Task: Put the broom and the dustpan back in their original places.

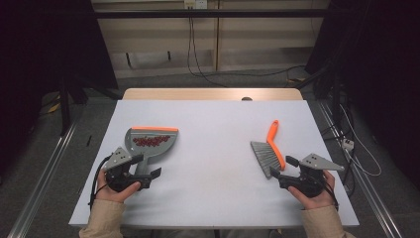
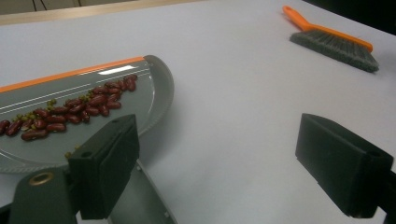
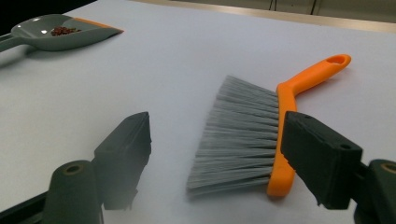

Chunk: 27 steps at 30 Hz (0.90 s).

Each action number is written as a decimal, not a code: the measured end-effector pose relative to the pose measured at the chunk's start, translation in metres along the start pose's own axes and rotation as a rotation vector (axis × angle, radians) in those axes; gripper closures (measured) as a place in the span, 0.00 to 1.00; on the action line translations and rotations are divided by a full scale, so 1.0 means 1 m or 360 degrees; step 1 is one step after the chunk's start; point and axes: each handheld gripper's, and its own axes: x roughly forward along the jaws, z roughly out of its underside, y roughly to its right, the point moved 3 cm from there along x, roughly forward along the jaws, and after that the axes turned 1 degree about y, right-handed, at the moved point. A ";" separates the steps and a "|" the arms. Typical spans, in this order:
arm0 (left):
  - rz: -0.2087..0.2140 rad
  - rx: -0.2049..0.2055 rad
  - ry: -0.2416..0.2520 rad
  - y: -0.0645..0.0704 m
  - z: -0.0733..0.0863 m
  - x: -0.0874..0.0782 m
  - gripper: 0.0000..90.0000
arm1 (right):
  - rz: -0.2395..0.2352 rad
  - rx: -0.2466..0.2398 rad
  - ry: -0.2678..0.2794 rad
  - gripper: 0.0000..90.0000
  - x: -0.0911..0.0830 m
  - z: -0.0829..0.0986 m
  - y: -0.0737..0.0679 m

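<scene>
From the high view, a grey dustpan (image 1: pixel 151 141) with an orange front lip lies on the left of the white table (image 1: pixel 213 148), a small heap of dark red beans (image 1: pixel 151 141) inside it; its handle runs back under the left gripper (image 1: pixel 148 171), so the handle's end is hidden; that gripper's jaws stand apart, one on each side of the handle, gripping nothing; on the right an orange-backed brush (image 1: pixel 270 151) with grey bristles lies flat, and the right gripper (image 1: pixel 281 167) sits just behind its bristle end with jaws released; the person's sleeves are cut off at the bottom edge.

In the left gripper view the dustpan (image 2: pixel 79 112) is cropped at the left edge, so part of the beans (image 2: pixel 70 114) is lost; a few small greenish bits among them are too small to identify; the jaws are spread wide; the brush (image 2: pixel 334 42) lies far off.

In the right gripper view the brush (image 3: pixel 261 135) lies between the open jaws, the right jaw covering part of its orange back; the dustpan (image 3: pixel 56 35) is cut off at the far left; no writing or brand can be read anywhere.
</scene>
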 end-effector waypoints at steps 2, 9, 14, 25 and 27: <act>0.0008 0.0002 -0.0001 0.000 0.001 -0.001 0.15 | -0.0001 -0.0008 -0.0002 0.28 0.000 0.001 0.000; 0.0046 0.0020 -0.0001 0.000 0.006 -0.006 0.14 | -0.0014 -0.0039 -0.0022 0.28 0.000 0.005 0.000; 0.0074 0.0015 -0.0010 0.001 0.009 -0.005 0.13 | -0.0021 -0.0050 -0.0034 0.28 -0.001 0.007 0.001; 0.0105 0.0031 -0.0012 0.002 0.013 -0.009 0.12 | -0.0041 -0.0098 -0.0063 0.28 -0.005 0.013 0.003; 0.0108 0.0026 -0.0011 0.002 0.014 -0.009 0.12 | -0.0049 -0.0110 -0.0060 0.28 -0.005 0.013 0.003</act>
